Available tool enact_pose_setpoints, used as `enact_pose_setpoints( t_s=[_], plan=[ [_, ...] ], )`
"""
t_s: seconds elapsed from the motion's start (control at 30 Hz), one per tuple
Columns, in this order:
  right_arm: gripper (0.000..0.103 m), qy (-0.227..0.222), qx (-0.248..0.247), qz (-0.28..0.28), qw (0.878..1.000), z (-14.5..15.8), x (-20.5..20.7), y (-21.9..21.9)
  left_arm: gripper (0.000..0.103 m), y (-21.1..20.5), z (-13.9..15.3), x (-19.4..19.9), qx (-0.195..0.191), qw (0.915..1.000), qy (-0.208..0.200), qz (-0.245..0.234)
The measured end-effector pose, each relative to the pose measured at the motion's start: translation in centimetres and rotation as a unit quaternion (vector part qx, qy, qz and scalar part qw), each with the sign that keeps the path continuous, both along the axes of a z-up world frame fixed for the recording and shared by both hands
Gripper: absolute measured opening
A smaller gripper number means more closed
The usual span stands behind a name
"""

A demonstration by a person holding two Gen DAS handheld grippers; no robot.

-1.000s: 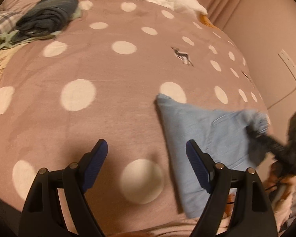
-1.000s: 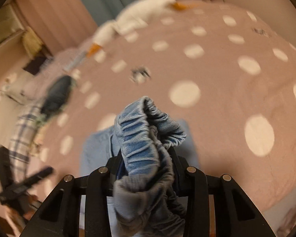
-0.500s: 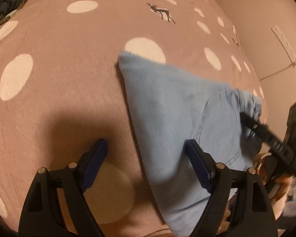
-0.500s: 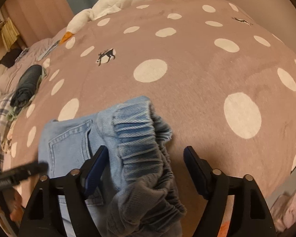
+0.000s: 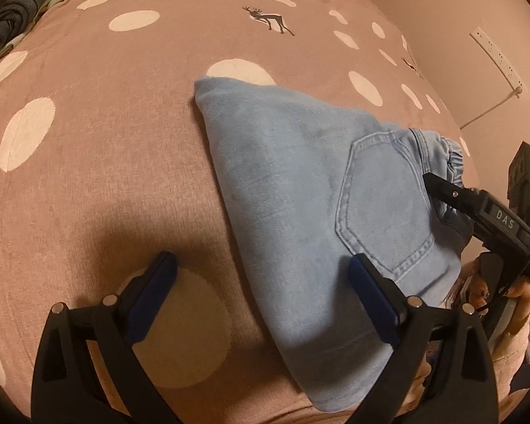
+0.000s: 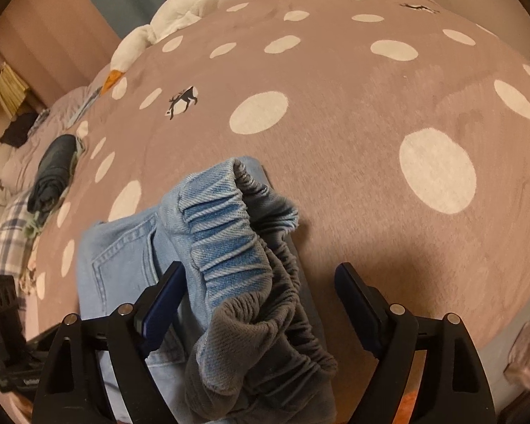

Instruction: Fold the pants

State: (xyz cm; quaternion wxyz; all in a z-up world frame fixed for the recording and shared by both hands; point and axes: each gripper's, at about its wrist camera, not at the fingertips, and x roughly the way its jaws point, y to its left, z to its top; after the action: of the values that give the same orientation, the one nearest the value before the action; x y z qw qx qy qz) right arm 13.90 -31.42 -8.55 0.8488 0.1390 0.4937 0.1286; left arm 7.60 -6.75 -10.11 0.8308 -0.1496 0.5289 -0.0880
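We see the blue pants (image 5: 300,190) lying folded on the pink blanket (image 5: 99,134) with white dots. The pants sit near the blanket's front edge. Our left gripper (image 5: 261,296) hangs over that same edge with its fingers spread wide and nothing between them. One finger is above a white dot and the other is above the pants.

Our right gripper (image 6: 261,300) is at the stretchy waistband (image 6: 229,247), which bunches up in a heap. Its fingers are spread apart too. The left finger may touch the cloth, but we cannot tell for sure.

Far back on the blanket lie a dark rolled bundle (image 6: 53,173) and a white goose toy (image 6: 187,14).
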Motion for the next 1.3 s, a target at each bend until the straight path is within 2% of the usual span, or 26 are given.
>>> enact_pose_setpoints(
  t_s=[0.13,0.4,1.3],
  plan=[
    [0.086,0.003,-0.003,0.003,1.0,-0.1,-0.3,0.0,0.1,-0.1,0.0,-0.3,-0.011,0.9999,0.011,-0.001],
    [0.086,0.009,-0.015,0.009,1.0,-0.2,-0.8,0.2,0.1,-1.0,-0.1,-1.5,-0.002,0.9992,0.039,-0.006],
    [0.086,0.029,-0.023,0.007,0.999,-0.7,-3.2,-0.4,0.1,-1.2,-0.2,-3.5,-0.019,0.998,0.058,0.014]
  ],
)
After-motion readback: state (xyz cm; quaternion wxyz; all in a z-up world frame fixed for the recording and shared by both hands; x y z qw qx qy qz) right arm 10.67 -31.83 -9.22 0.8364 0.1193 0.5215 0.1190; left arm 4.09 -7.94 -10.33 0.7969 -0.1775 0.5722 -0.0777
